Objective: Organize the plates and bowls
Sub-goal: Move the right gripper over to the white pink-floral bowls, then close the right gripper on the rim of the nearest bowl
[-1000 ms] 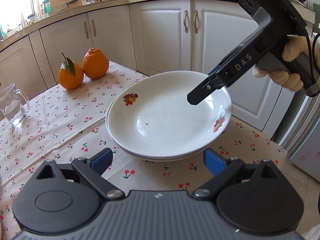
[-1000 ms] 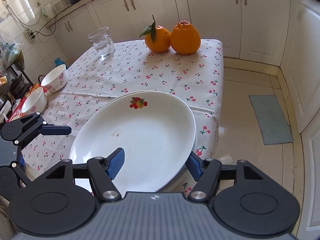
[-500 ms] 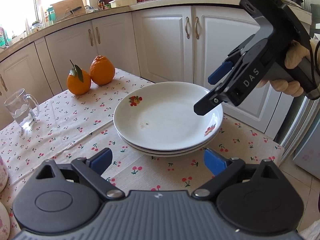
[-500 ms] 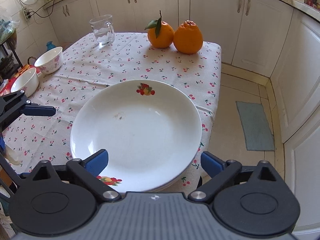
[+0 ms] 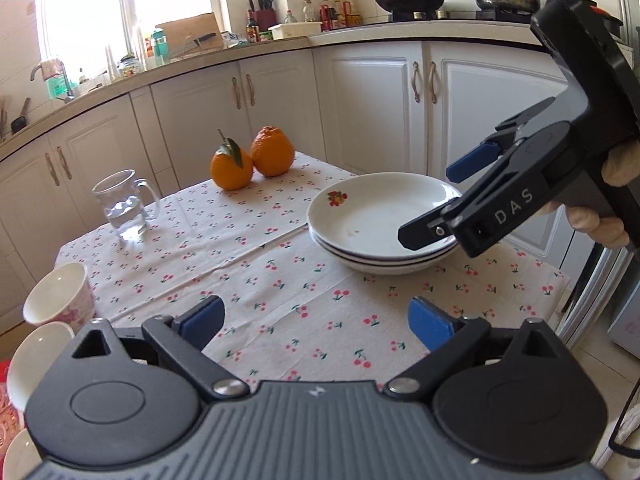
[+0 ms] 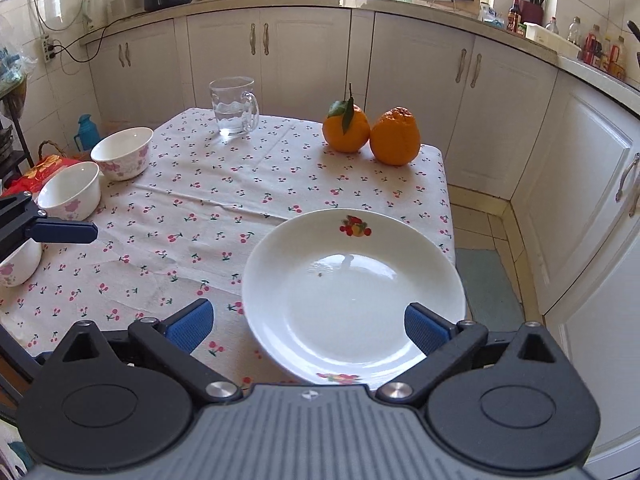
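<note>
A stack of white plates (image 5: 380, 222) with fruit prints sits at the right end of the cherry-print table; it also shows in the right wrist view (image 6: 352, 292). My left gripper (image 5: 316, 320) is open and empty, well back from the stack. My right gripper (image 6: 308, 322) is open and empty, raised above the stack's near rim; it also shows in the left wrist view (image 5: 436, 204). White bowls with pink flowers (image 6: 122, 153) (image 6: 70, 190) (image 6: 18, 264) stand at the table's left edge, also seen in the left wrist view (image 5: 60, 298).
A glass mug of water (image 6: 234, 106) and two oranges (image 6: 372, 134) stand at the table's far side. The tablecloth (image 6: 192, 216) has creases mid-table. White cabinets (image 5: 360, 100) surround the table; floor drops off beyond the plates.
Both grippers have pulled back and up from the plate stack. The right gripper's jaws have opened wider and let go of the top plate, which now rests on the stack.
</note>
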Available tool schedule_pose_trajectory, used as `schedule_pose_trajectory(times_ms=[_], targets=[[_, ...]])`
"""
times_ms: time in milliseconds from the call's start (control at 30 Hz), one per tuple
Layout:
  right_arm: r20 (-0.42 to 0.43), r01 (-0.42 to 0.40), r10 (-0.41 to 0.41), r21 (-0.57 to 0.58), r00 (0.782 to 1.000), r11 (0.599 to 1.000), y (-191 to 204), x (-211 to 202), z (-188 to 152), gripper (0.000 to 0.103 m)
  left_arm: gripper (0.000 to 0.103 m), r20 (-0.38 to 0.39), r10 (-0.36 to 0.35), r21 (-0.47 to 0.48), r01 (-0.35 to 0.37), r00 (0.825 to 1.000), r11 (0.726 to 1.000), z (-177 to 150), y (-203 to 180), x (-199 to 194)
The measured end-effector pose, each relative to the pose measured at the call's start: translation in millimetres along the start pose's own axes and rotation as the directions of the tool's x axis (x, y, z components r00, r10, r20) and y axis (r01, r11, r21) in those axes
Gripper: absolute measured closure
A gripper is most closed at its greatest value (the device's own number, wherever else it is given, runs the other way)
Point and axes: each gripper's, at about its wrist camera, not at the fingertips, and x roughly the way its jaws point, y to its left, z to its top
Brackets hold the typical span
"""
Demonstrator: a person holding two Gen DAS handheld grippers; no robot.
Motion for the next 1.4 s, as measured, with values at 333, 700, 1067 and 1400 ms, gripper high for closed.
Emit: schedule_pose_trajectory(times_ms=[333,700,1067,1400], targets=[[0.048,-0.086,0.087,-0.018,0.995,0.996,85.0,0.7,-13.8,0.000,0.005,-0.033,0.135,-0.075,-0.137,0.990,0.988,-53.5,39.1,-54.7],[0.020,-0.199,0.205,-0.172,0.978,0.965,155.4,7.2,1.2,0.000,0.005,-0.056,0.259,-0.137,-0.265,0.964,0.955,-90.3,79.6,-99.6],[-0.037,-0.263,0.265,-0.308,0.964,0.914,203.9,25.9,26.5,0.000,0.005,-0.107,0.314,-0.197,-0.330,0.943,0.923,-118.6,116.1,-113.9],[-0.079,-0.365,0.361,-0.343,0.929,0.865,237.3,43.4,49.0,0.000,0.005,-0.138,0.295,-0.219,-0.320,0.945,0.922,-133.9,133.3,-108.9]])
